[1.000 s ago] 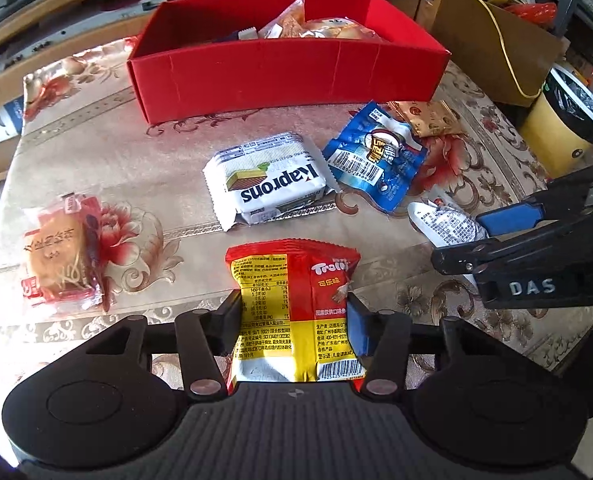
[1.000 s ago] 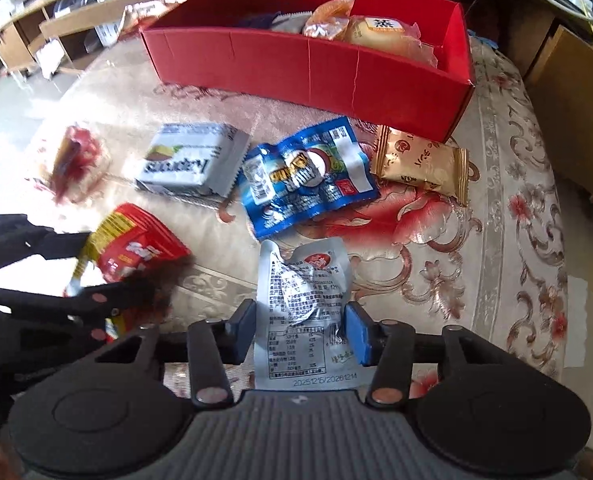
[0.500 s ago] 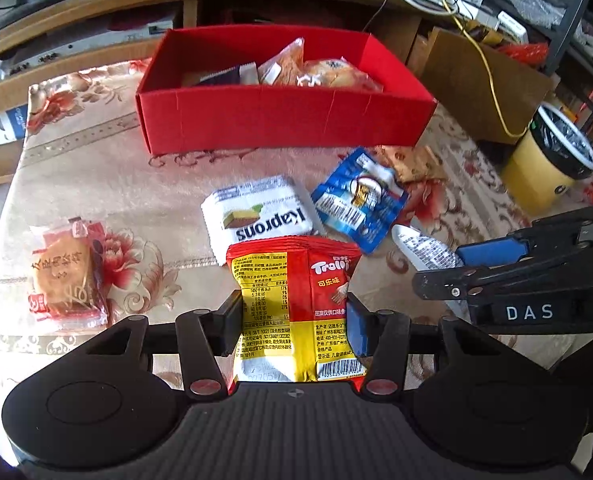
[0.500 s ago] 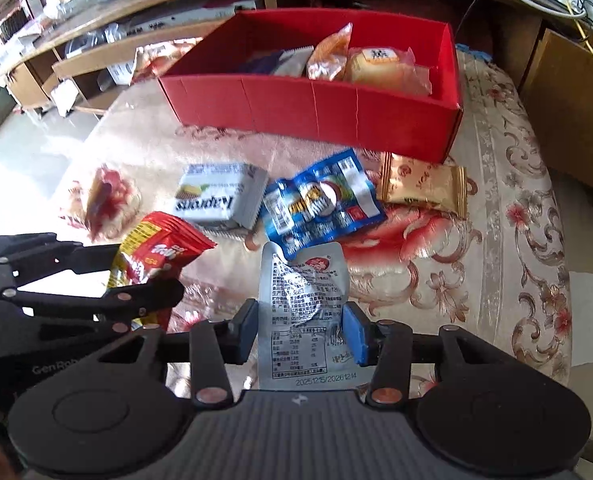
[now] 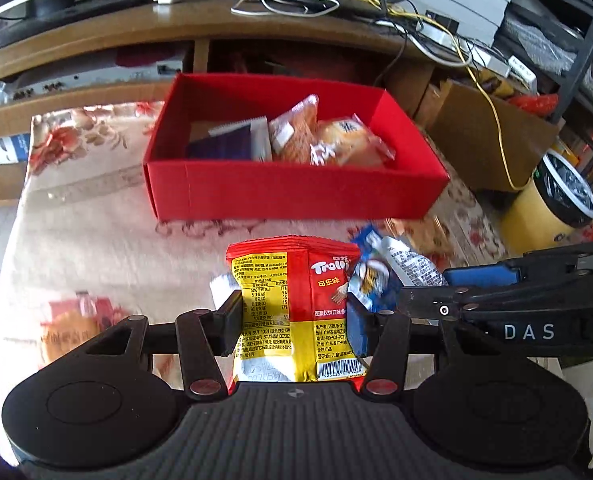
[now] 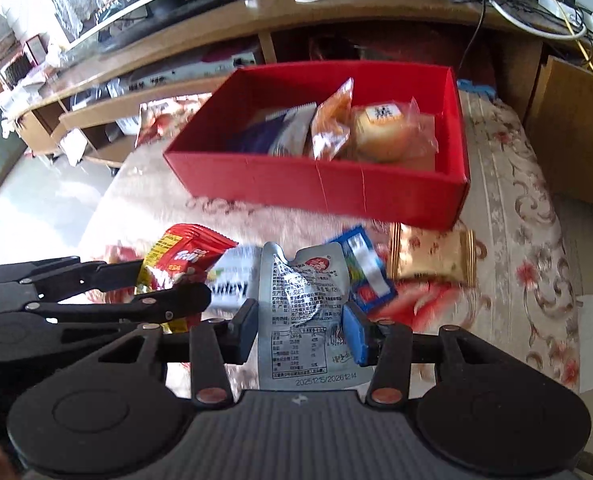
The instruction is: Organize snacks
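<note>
Both packets have come up off the flowered tablecloth [image 5: 96, 216] since a second ago, when they still lay flat on it, and the red box [image 5: 292, 192] now shows its inside from above instead of only its front wall. The Kaprons wafer pack [image 6: 232, 284] that was in plain sight is now mostly hidden behind the lifted packets.

The left gripper [image 5: 294, 322] is closed on the red-and-yellow Trolli packet [image 5: 296, 300], one pad on each side edge; "Trolli" reads in white on the red half, with a barcode at the bottom right. The right gripper [image 6: 301, 326] is clamped the same way on a silver foil packet [image 6: 300, 320], whose lower edge is printed "2025.12.15/2026.12.14". In the left wrist view the right tool reaches in from the right side, marked "DAS".

Both grippers are held level, side by side, pointing towards the red box, which stands well ahead of them. Inside it lie a dark purple packet [image 5: 224, 146], an orange packet [image 5: 296, 132] standing on edge and a clear-wrapped round cake [image 6: 388, 132]. On the cloth in front of the box sit a blue packet [image 6: 360, 268] and a gold packet [image 6: 432, 256], both blurred. A wrapped red pastry [image 5: 72, 320] lies to the left.
</note>
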A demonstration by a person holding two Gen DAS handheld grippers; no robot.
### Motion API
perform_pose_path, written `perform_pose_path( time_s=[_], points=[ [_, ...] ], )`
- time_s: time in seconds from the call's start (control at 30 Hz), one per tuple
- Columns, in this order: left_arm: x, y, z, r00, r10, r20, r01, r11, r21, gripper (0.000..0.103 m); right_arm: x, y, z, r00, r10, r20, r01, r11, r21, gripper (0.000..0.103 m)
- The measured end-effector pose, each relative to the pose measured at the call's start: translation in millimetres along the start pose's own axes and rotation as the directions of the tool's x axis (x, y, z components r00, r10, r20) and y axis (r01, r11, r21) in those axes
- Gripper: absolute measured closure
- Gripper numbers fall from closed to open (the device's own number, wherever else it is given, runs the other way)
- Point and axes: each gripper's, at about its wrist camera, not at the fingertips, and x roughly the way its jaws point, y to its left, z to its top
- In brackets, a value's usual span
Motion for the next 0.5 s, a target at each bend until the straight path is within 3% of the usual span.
perform_pose_path(
  time_s=[0.5],
  points=[
    [9.2, 3.9, 56.1, 0.995, 0.034, 0.099, -0.034, 0.999, 0.002, 0.046, 4.1, -12.9, 56.5, 0.995, 0.01, 0.098, -0.015, 0.999, 0.044, 0.054]
  ],
)
